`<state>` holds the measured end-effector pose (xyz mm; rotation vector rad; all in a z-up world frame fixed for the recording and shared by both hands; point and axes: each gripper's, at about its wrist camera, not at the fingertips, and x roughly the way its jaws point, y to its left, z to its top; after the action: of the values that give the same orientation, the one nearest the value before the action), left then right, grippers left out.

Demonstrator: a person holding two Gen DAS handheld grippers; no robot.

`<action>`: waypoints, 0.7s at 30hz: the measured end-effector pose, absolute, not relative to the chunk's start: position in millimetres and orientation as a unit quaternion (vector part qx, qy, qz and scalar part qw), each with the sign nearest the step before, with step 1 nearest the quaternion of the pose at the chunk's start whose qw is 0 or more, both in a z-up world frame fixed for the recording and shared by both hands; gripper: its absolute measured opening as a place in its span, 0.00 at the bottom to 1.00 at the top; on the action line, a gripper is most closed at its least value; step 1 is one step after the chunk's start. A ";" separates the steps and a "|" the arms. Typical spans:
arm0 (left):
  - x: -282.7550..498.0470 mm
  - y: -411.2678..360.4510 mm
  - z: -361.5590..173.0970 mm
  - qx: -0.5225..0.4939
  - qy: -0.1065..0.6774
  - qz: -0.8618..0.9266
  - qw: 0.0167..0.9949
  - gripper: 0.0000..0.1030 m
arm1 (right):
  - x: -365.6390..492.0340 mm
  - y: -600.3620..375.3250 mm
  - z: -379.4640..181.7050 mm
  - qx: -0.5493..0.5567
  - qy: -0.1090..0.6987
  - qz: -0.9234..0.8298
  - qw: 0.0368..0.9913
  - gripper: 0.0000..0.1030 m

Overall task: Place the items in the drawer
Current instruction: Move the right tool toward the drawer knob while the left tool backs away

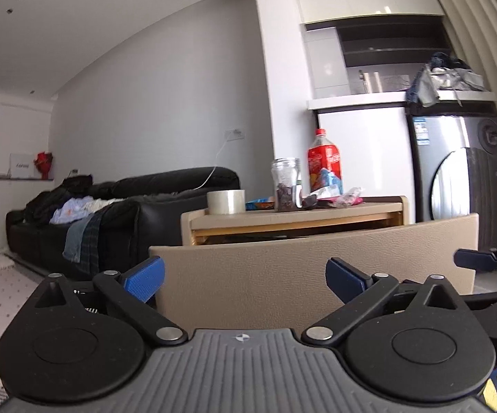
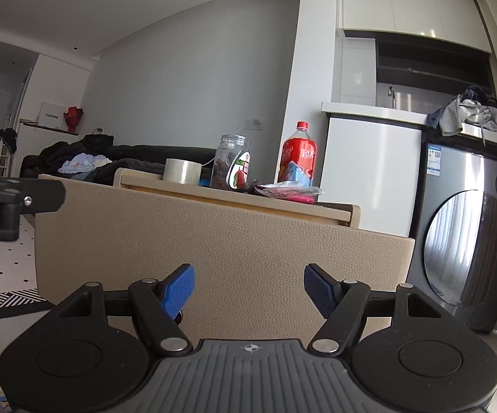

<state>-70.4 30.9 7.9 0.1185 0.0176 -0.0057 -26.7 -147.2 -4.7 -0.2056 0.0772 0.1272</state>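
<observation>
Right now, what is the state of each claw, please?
Left claw: open, holding nothing.
Right claw: open, holding nothing.

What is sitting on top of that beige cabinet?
A tape roll, a clear jar, a red bottle and some wrappers. The open drawer front hides the drawer's contents.

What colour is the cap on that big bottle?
Red, matching the label on the soda bottle. The right wrist view shows it best.

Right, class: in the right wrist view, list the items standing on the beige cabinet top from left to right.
Clear roll of packing tape → clear plastic jar with dark contents → red soft-drink bottle with a red cap.
</observation>
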 end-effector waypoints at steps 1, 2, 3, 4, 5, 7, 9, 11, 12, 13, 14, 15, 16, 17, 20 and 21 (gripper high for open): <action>-69.5 26.4 4.1 0.071 0.012 -0.006 0.997 1.00 | -26.8 -146.9 -6.6 -0.101 0.037 0.067 0.992 0.72; -68.8 22.8 0.1 0.077 0.013 -0.006 0.997 1.00 | -26.5 -147.0 -8.4 -0.099 0.036 0.070 0.992 0.72; -68.1 19.2 -3.9 0.083 0.015 -0.006 0.996 1.00 | -26.9 -147.6 -9.7 -0.098 0.034 0.069 0.992 0.72; -67.4 17.5 -7.4 0.084 0.018 -0.004 0.996 1.00 | -27.3 -148.4 -10.9 -0.098 0.031 0.066 0.992 0.72; -66.6 17.6 -10.5 0.079 0.022 -0.001 0.997 1.00 | -27.8 -149.2 -12.0 -0.098 0.029 0.063 0.993 0.72; -65.2 17.7 -16.6 0.071 0.030 0.007 0.997 1.00 | -28.8 -150.7 -14.4 -0.098 0.024 0.056 0.993 0.72; -66.7 20.5 -19.3 0.060 0.025 0.013 0.998 1.00 | -28.3 -154.0 -16.0 -0.088 0.026 0.054 0.994 0.72; -67.6 23.0 -20.1 0.053 0.021 0.018 0.998 1.00 | -27.6 -159.8 -18.0 -0.068 0.032 0.057 0.995 0.72; -67.0 22.8 -20.8 0.053 0.023 0.020 0.998 1.00 | -28.3 -161.4 -18.7 -0.062 0.032 0.056 0.996 0.72; -66.1 22.1 -22.0 0.057 0.025 0.023 0.998 1.00 | -29.3 -162.6 -19.4 -0.057 0.030 0.054 0.996 0.72; -65.1 21.6 -23.6 0.061 0.027 0.025 0.997 1.00 | -30.5 -163.6 -19.6 -0.053 0.025 0.056 0.997 0.72; -63.4 21.8 -24.7 0.065 0.027 0.024 0.997 1.00 | -31.5 -164.3 -19.4 -0.049 0.015 0.059 0.997 0.72; -60.8 22.6 -25.2 0.067 0.023 0.019 0.997 1.00 | -31.3 -163.9 -18.6 -0.049 0.005 0.060 0.997 0.72; -57.9 24.4 -25.1 0.068 0.017 0.012 0.997 1.00 | -29.1 -162.5 -16.7 -0.056 0.001 0.061 0.997 0.72; -52.4 33.8 -14.8 0.090 0.001 0.002 0.996 1.00 | -22.2 -162.3 -7.8 -0.073 0.008 0.069 0.995 0.72; -52.0 37.4 -9.0 0.104 -0.001 0.004 0.995 1.00 | -21.3 -164.3 -3.9 -0.075 0.013 0.073 0.994 0.72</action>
<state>-52.0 37.4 -9.0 0.2083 -0.0013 0.0074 -21.3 -164.3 -3.9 -0.1498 0.0257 0.1470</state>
